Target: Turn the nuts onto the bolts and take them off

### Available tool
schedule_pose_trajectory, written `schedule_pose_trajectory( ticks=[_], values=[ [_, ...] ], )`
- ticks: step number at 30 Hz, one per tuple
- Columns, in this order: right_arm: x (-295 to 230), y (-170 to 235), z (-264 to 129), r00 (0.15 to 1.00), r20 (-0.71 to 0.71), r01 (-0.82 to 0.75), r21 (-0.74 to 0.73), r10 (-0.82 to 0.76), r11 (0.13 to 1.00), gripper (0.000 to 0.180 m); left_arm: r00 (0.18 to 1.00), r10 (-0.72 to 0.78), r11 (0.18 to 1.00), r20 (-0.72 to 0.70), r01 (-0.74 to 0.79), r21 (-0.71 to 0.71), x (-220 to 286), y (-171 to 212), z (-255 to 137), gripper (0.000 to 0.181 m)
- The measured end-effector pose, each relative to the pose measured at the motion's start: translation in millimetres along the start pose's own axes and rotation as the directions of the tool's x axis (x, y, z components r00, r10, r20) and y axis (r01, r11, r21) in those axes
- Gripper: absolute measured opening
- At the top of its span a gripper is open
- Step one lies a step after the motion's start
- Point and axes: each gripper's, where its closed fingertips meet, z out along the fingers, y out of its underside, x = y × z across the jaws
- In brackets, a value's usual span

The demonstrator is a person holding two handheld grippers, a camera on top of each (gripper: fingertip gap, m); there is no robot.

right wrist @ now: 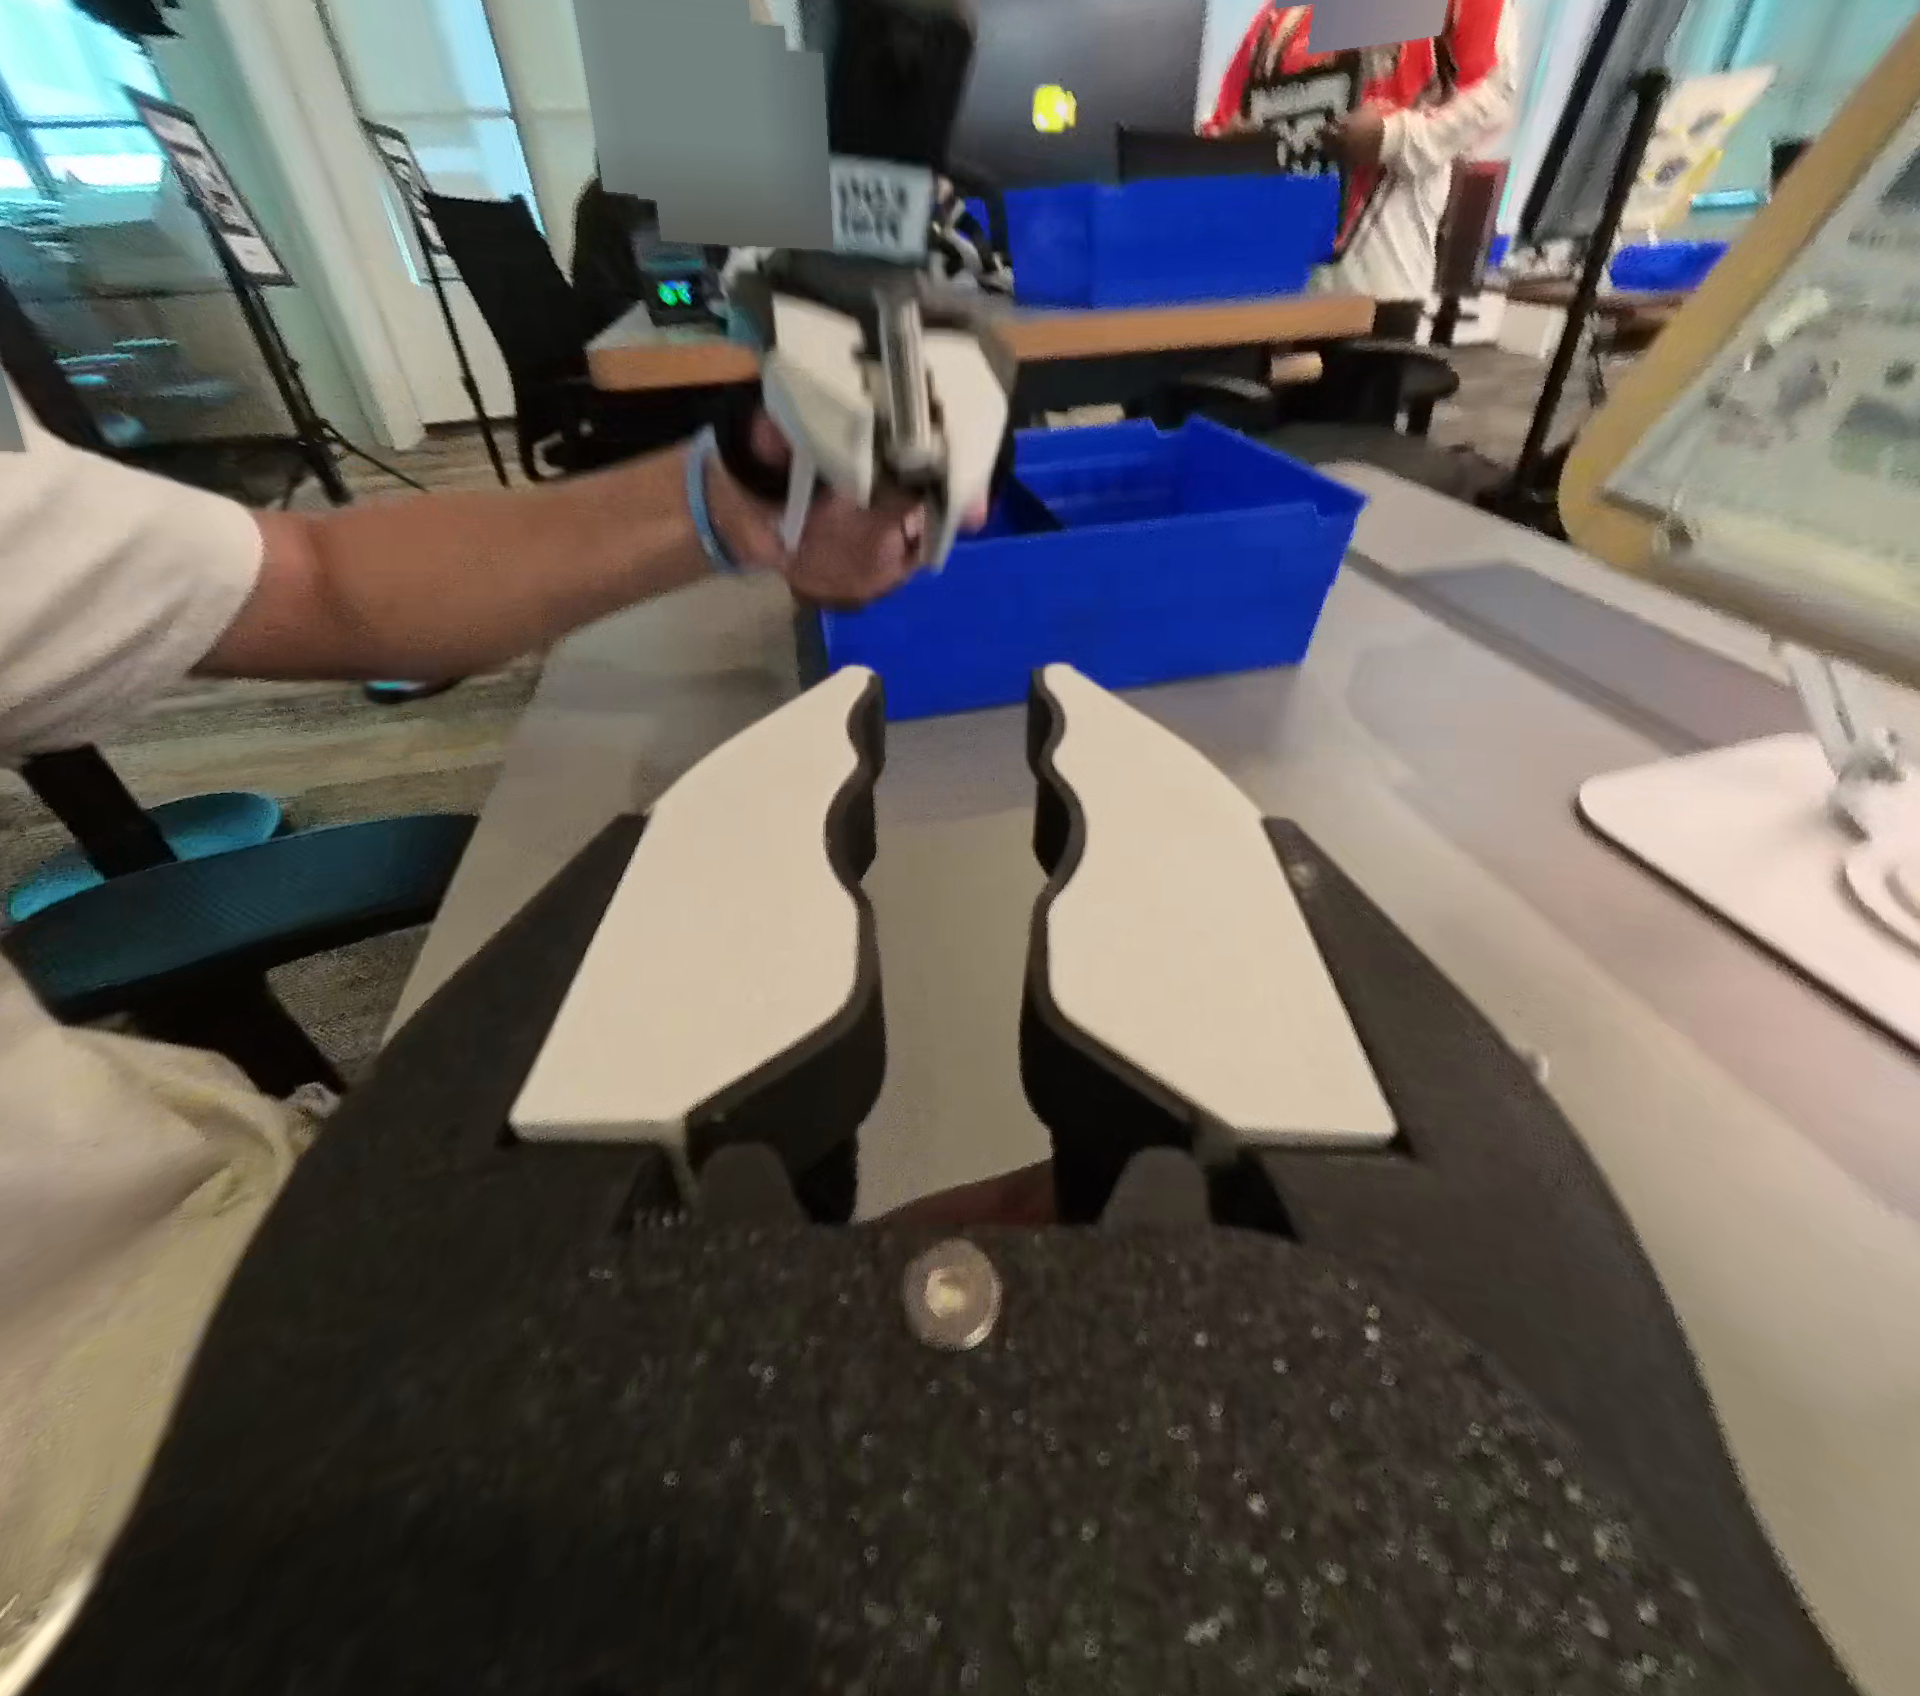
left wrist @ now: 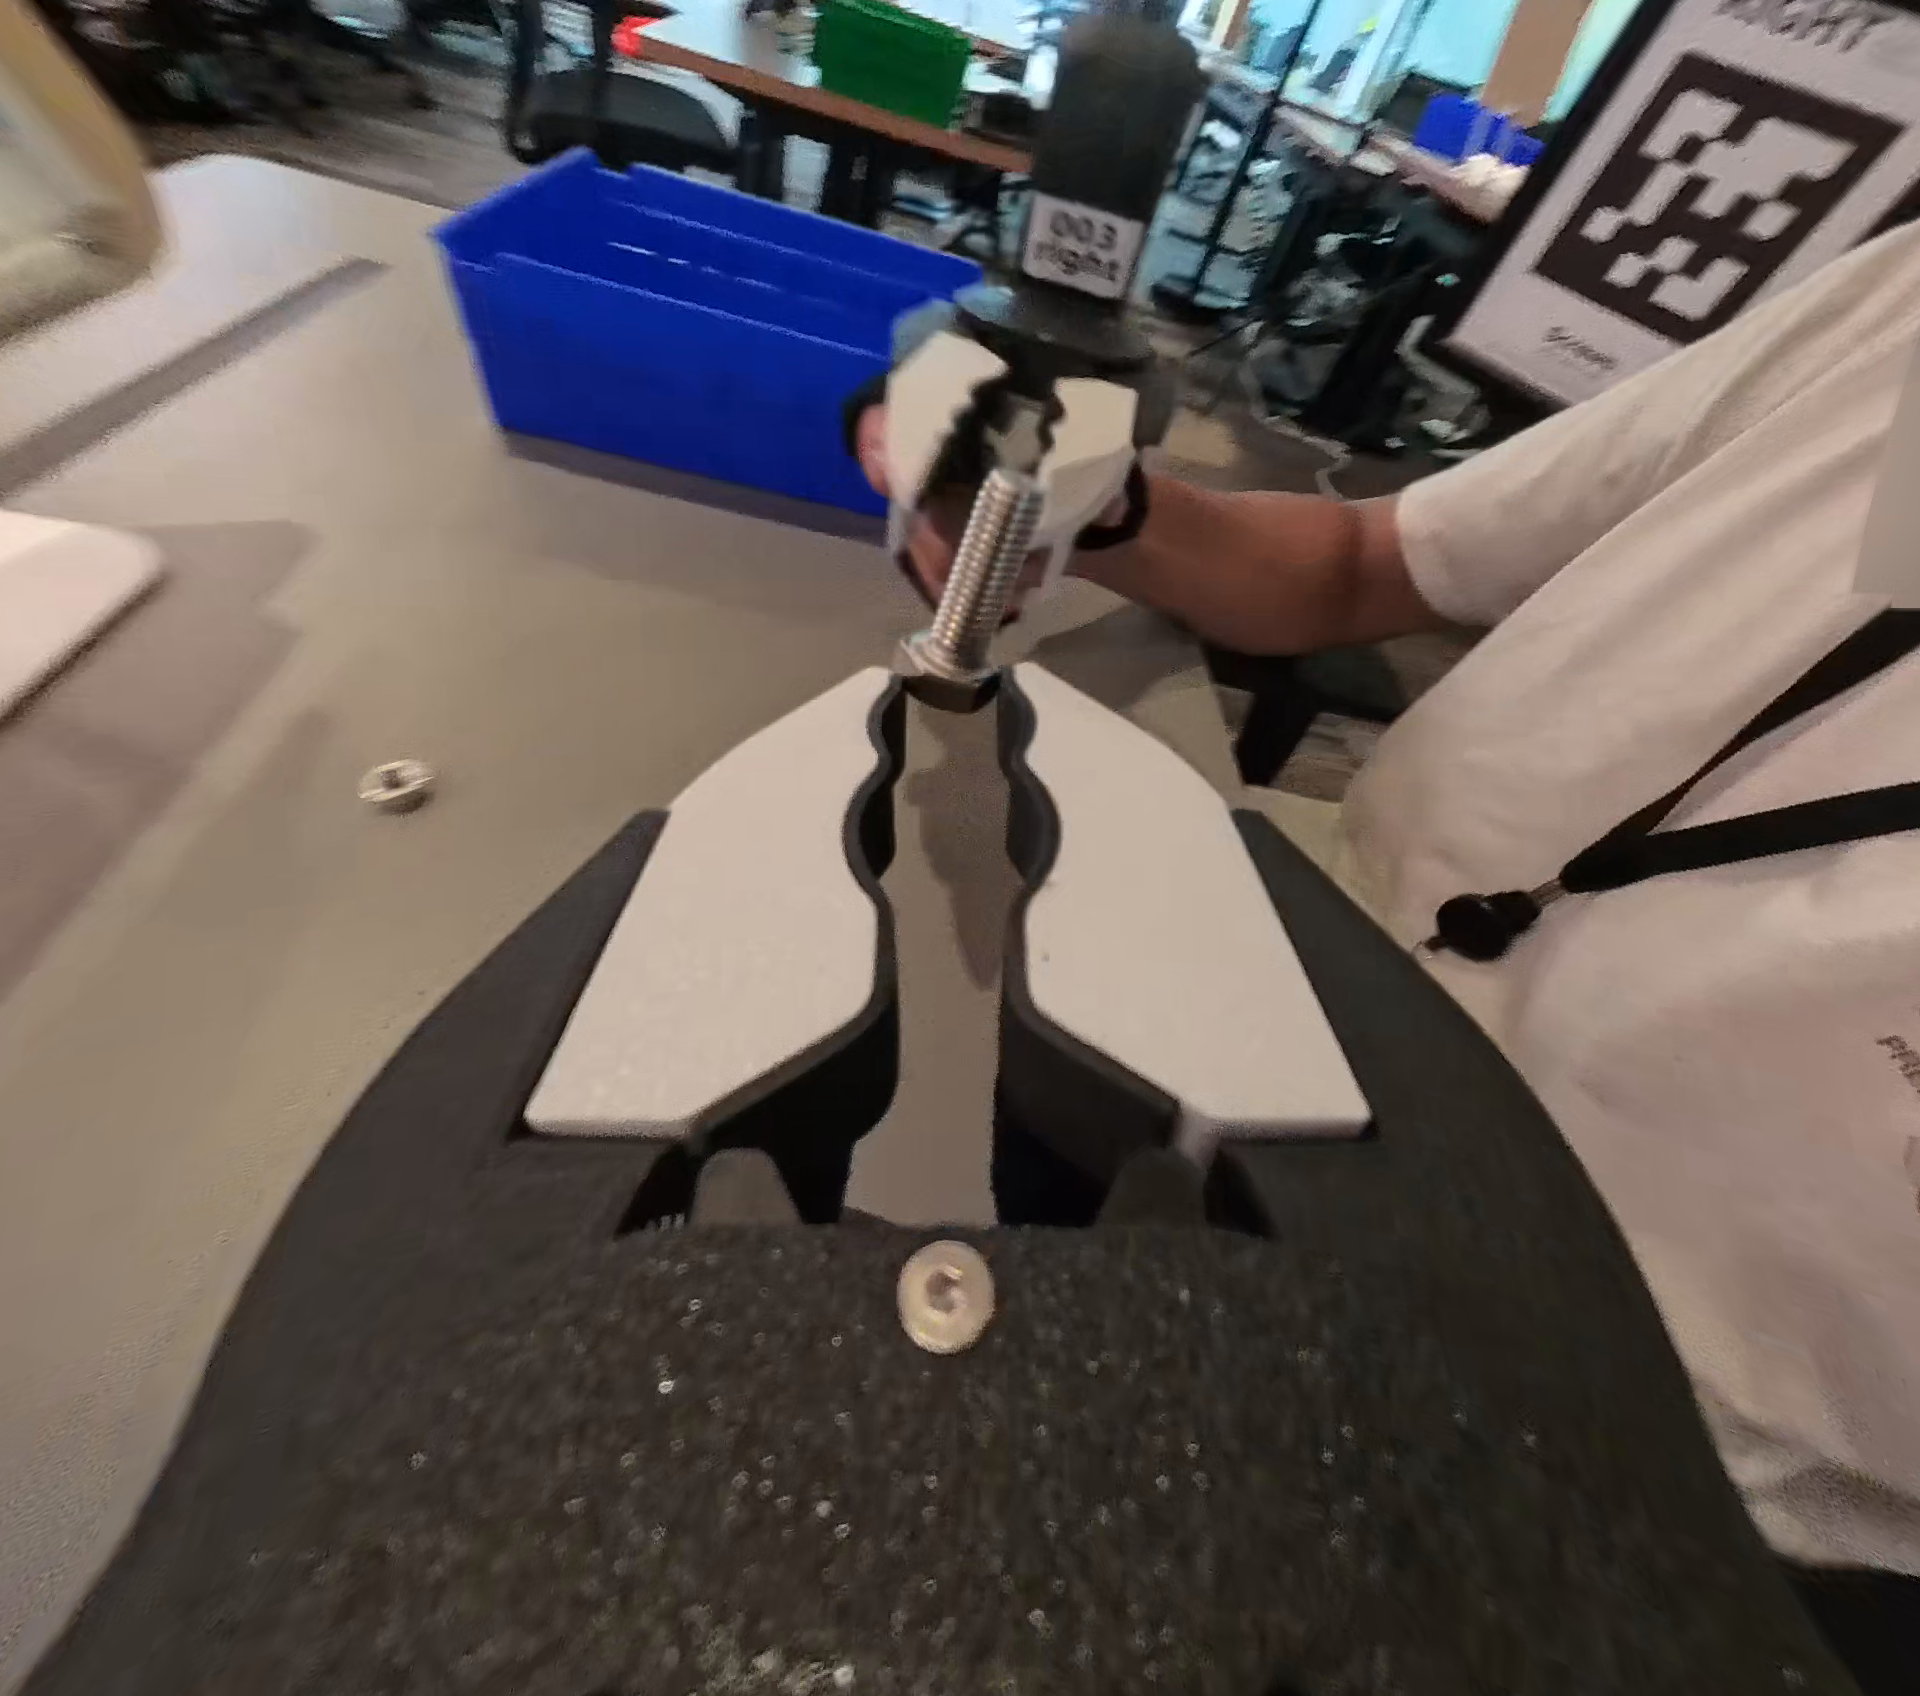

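Observation:
My left gripper [left wrist: 945, 696] is shut on the hex end of a silver threaded bolt [left wrist: 982, 555], which sticks up and away from its fingertips. My right gripper [right wrist: 956, 701] is open, with nothing between its white fingers [right wrist: 748, 898]. It faces the left gripper [right wrist: 883, 451] and the bolt [right wrist: 902, 389] from a short distance. In the left wrist view the right gripper [left wrist: 1003, 441] sits just behind the bolt's far end. Blur hides whether a nut is on that end. A loose silver nut [left wrist: 397, 784] lies on the grey table to the left.
A blue bin [left wrist: 675, 337] stands on the grey table [left wrist: 520, 607] behind both grippers, and also shows in the right wrist view [right wrist: 1122, 597]. A white stand base [right wrist: 1745, 867] holds a tilted framed board at the right. The person's arms and white shirt flank the table. Spacing between my two grippers at the tips: around 8 cm. The loose silver nut [left wrist: 397, 784] is about 25 cm from both grippers' fingertips.

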Motion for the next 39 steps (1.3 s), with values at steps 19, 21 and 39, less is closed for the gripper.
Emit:
schedule_pose_trajectory(
  ticks=[19,21,39],
  values=[
    [-24,19,20,0.957,0.283,-0.065,-0.013,0.066,0.998,0.015,0.959,-0.148,0.989,-0.243,0.146,-0.028,18,51,77,0.017],
    [-25,22,22,0.957,0.283,-0.056,-0.031,0.063,0.998,0.010,0.963,-0.146,0.989,-0.229,0.141,-0.034,16,53,77,0.017],
    [-4,22,35,0.975,0.143,-0.173,-0.005,0.172,0.985,0.009,0.993,0.084,0.996,0.082,-0.087,0.030,-8,50,70,0.022]
  ],
)
